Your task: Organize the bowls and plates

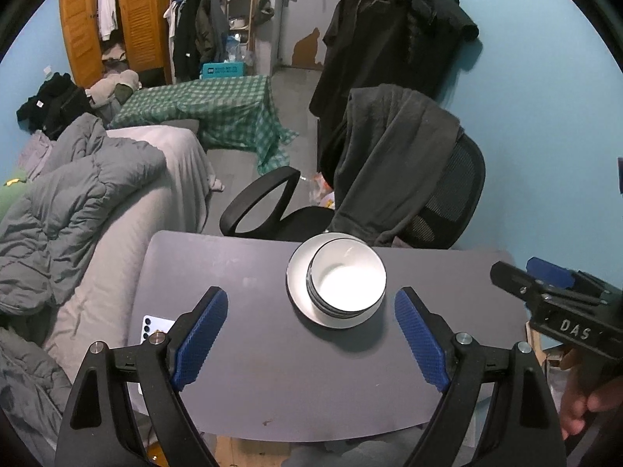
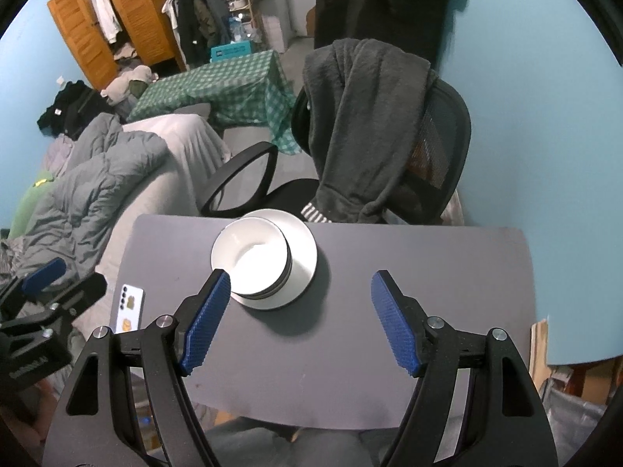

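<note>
Stacked bowls (image 1: pixel 347 281) on a white plate (image 1: pixel 298 272), near far edge of grey table (image 1: pixel 272 369). Left gripper (image 1: pixel 311 334) and right gripper (image 2: pixel 300 319) both spread apart, holding nothing, above near edge.

The left gripper (image 1: pixel 311 334) is held level, jaws spread wide, nothing gripped between the blue pads (image 1: pixel 200 336). The right gripper (image 2: pixel 300 317) is likewise held with jaws parted and nothing clasped.

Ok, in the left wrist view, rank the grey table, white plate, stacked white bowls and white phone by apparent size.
1. Grey table
2. White plate
3. Stacked white bowls, slightly smaller than the plate
4. White phone, partly hidden behind the fingers, so unsure
</note>
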Demonstrator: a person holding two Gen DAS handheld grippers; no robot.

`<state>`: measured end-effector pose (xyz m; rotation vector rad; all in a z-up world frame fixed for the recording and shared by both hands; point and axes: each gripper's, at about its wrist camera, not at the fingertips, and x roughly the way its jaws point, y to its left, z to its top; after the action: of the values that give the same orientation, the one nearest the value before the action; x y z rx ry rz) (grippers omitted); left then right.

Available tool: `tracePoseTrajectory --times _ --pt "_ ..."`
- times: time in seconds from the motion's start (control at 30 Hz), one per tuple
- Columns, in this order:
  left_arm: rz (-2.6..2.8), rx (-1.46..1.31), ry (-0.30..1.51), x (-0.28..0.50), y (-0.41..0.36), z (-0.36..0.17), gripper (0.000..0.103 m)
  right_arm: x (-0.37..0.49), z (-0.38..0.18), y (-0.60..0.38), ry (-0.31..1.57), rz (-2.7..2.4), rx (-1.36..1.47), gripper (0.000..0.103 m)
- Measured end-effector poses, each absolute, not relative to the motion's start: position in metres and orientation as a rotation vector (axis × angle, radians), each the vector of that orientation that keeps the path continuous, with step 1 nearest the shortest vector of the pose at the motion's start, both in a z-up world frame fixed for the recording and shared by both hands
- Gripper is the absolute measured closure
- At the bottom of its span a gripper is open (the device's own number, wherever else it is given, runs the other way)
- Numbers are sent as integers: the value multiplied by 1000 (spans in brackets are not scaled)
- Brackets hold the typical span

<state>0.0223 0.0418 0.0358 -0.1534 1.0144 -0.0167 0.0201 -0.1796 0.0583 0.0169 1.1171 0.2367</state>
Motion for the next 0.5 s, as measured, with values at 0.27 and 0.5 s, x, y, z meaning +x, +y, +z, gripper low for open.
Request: tracePoseTrajectory --times 0.27,0.5 --pt "-12 -113 1007 24 38 42 14 15 64 -180 1087 225 7 29" --pt "-10 -122 1012 24 39 42 14 14 66 -181 1084 232 8 29"
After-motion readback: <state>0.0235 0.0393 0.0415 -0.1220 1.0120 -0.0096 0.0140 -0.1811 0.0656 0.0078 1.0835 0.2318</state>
